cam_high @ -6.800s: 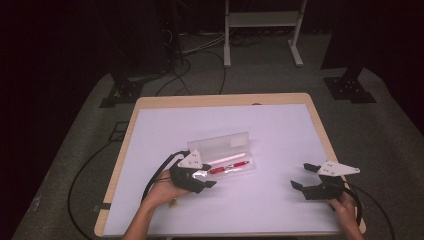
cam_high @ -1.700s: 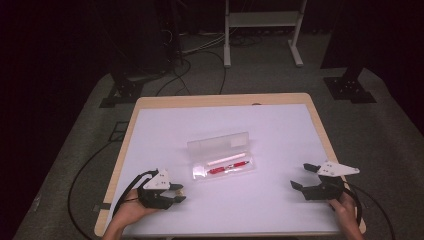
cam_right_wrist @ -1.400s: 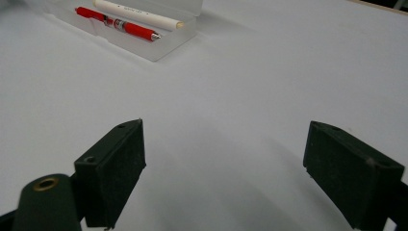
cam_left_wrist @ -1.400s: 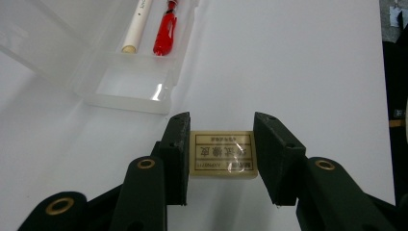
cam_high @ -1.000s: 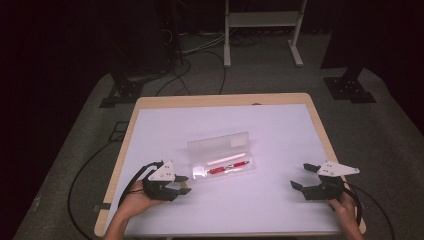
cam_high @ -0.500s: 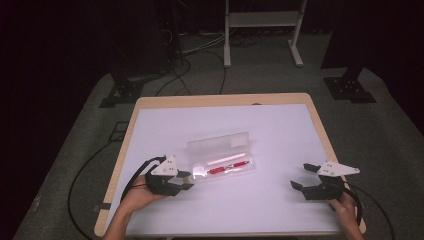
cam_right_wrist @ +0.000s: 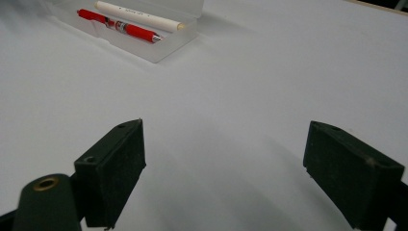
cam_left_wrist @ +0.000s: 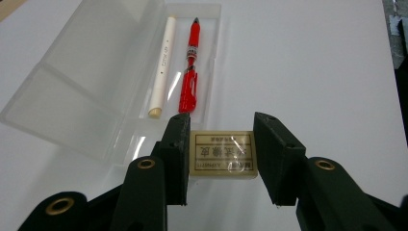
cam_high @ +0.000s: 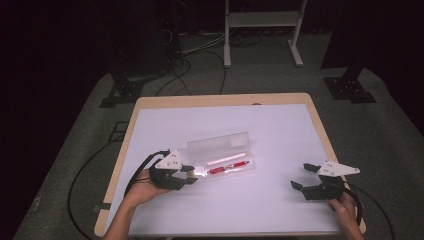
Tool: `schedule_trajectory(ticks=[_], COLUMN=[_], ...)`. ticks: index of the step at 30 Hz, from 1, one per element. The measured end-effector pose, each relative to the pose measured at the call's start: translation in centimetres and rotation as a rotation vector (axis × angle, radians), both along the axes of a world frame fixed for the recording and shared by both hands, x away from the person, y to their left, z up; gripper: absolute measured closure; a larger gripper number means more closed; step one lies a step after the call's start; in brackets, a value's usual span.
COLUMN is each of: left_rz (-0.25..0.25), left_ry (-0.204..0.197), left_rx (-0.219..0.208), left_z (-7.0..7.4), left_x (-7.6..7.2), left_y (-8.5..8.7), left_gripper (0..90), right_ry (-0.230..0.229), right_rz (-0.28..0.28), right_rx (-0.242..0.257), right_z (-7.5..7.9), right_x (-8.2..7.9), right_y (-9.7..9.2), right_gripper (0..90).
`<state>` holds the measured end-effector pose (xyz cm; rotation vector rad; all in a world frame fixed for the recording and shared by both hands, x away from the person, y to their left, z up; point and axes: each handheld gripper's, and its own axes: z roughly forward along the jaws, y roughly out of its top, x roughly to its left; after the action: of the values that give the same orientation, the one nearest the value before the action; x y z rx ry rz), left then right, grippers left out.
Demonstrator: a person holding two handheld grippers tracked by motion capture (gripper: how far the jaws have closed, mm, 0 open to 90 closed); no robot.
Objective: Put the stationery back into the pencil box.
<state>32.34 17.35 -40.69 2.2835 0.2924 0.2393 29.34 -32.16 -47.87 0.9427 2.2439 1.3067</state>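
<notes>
**Eraser in the left claw, going into the pencil case**

I'm holding the eraser [cam_left_wrist: 222, 155] in the left gripper [cam_left_wrist: 220, 159], jaws roughly half closed and pressing on its two short ends. It's hanging just at the near end of the open pencil case [cam_left_wrist: 115, 91], close above the white table [cam_left_wrist: 312, 72] (can't tell if the bottom edge is touching anything). In the high view the left gripper [cam_high: 190, 172] is sitting right at the case's left end.

Handling, my read: the eraser is small, light, slightly soft, so it's giving a little under the pads. The clear wrap on it is probably slippery, so I'm keeping the grip on the short ends, square and centred, where it is now. No need to squeeze harder. The case looks like thin light plastic and is likely to skid if I nudge it.

Looks: cream-coloured block, flat rectangular, with a printed label facing the camera under glossy film; the text is too small to read.

Inside the case tray a white pen [cam_left_wrist: 162, 62] and a red pen [cam_left_wrist: 189, 72] are lying side by side, lid folded open beside them. Free space is at the near end, in front of the pens.

Right gripper [cam_right_wrist: 223, 173] is empty, jaws wide apart, resting low over bare table, well away from the case [cam_right_wrist: 139, 29]. In the high view it [cam_high: 306, 177] is parked near the right edge.
</notes>
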Motion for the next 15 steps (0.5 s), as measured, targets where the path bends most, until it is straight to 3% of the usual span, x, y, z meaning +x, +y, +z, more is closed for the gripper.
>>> schedule_trajectory(ticks=[15], left_rz=[-0.003], left_ry=[-0.002], left_rx=[0.012], left_z=[0.5], left_x=[1.5], left_y=[-1.3], left_gripper=[58.9], right_ry=[0.0], right_rz=[0.001], right_rx=[0.0], right_z=[0.0], right_x=[0.0], right_y=[0.0], right_gripper=[13.8])
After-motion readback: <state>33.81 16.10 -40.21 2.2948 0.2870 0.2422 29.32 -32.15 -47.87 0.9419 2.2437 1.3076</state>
